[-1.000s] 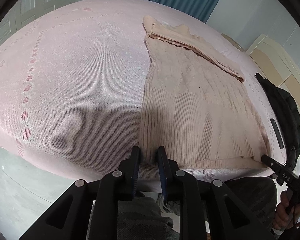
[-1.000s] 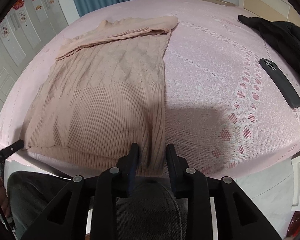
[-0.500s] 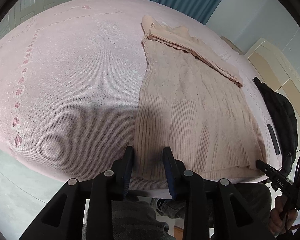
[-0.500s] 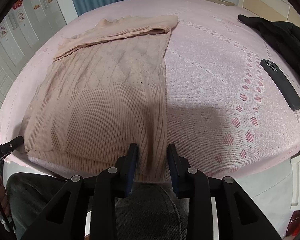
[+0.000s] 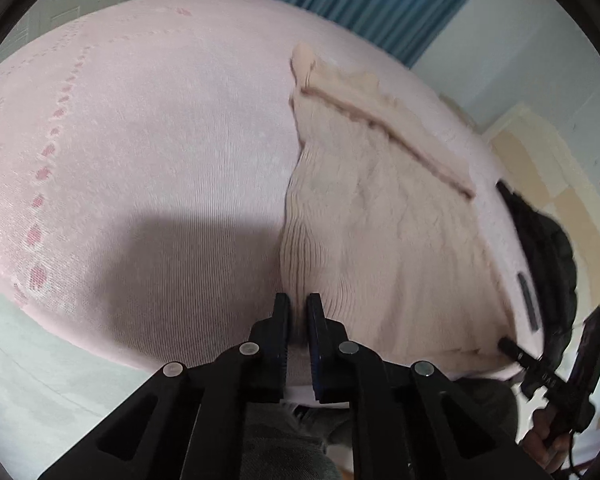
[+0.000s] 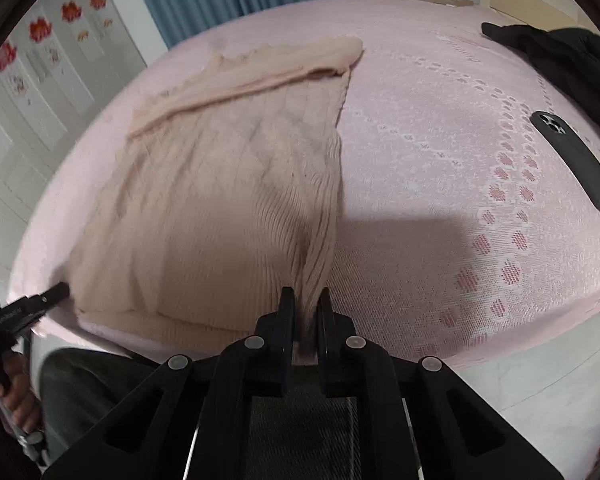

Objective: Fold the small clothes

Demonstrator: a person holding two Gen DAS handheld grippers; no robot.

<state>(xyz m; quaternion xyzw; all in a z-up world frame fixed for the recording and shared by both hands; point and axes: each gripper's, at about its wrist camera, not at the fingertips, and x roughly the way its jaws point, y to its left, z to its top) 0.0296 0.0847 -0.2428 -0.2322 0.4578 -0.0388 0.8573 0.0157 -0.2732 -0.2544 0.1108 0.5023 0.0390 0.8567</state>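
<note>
A beige knit sweater lies on the pink bed, sleeves folded across its top, ribbed hem toward me. It also shows in the right wrist view. My left gripper is shut on the sweater's near left hem corner. My right gripper is shut on the near right hem corner, and the cloth bunches up between its fingers. Each gripper's tip shows in the other view: the right one and the left one.
The pink bedspread covers the whole bed. A black phone lies on the bed to the right. A black jacket lies at the far right. My legs are below the bed's near edge.
Both grippers have closed on the hem corners. The hem has lifted a little and gathered at the right gripper. Both views show motion blur.
</note>
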